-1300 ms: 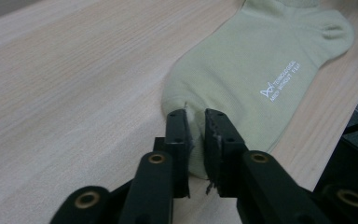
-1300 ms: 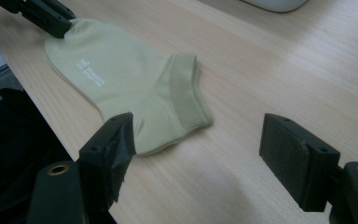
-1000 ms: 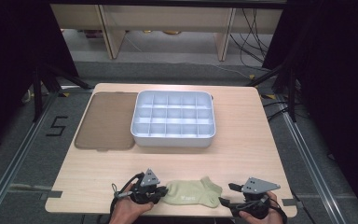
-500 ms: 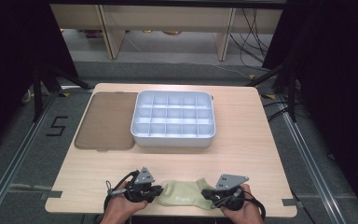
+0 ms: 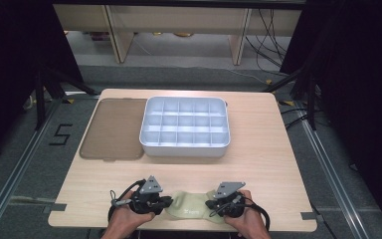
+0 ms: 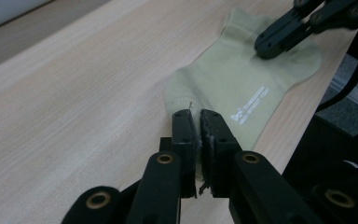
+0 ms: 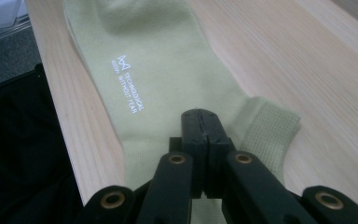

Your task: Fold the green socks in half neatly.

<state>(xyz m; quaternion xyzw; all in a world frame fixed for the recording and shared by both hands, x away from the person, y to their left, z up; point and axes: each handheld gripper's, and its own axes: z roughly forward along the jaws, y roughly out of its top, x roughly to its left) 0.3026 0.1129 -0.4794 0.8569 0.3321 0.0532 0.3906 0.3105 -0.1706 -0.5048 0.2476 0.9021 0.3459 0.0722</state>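
Nearest, at the table's [image 5: 258, 169] front edge: pale green sock [image 5: 189, 208] lying flat, stretched sideways between two hand-held grippers. White lettering visible on the fabric in both gripper views.

Left gripper [image 5: 165, 201], at the sock's left end: jaws clamped together on the toe end, a fold of green fabric pinched between the black pads [image 6: 186, 135]. Cable looping beside the left hand [image 5: 127, 221].

Right gripper [image 5: 210, 205], at the sock's right end: jaws having just been closing, now pressed tight, with the sock under and between them near the ribbed cuff; in the right gripper view, cuff mesh spreading to the right of the jaws, the printed sole running away ahead. From the left gripper view, that gripper's black tip seen resting on the far end of the sock [image 6: 242, 88]. Right hand [image 5: 248, 224] behind it, at the table's very edge.

Farther back, well apart from the sock, past a bare stretch of wood: white compartment tray [image 5: 146, 144], a grid of small square cells. Just beside its left wall: flat brown lid [image 5: 112, 129] lying on the table.

Beyond the table: grey floor [image 5: 179, 74], cables, pale wooden furniture legs.
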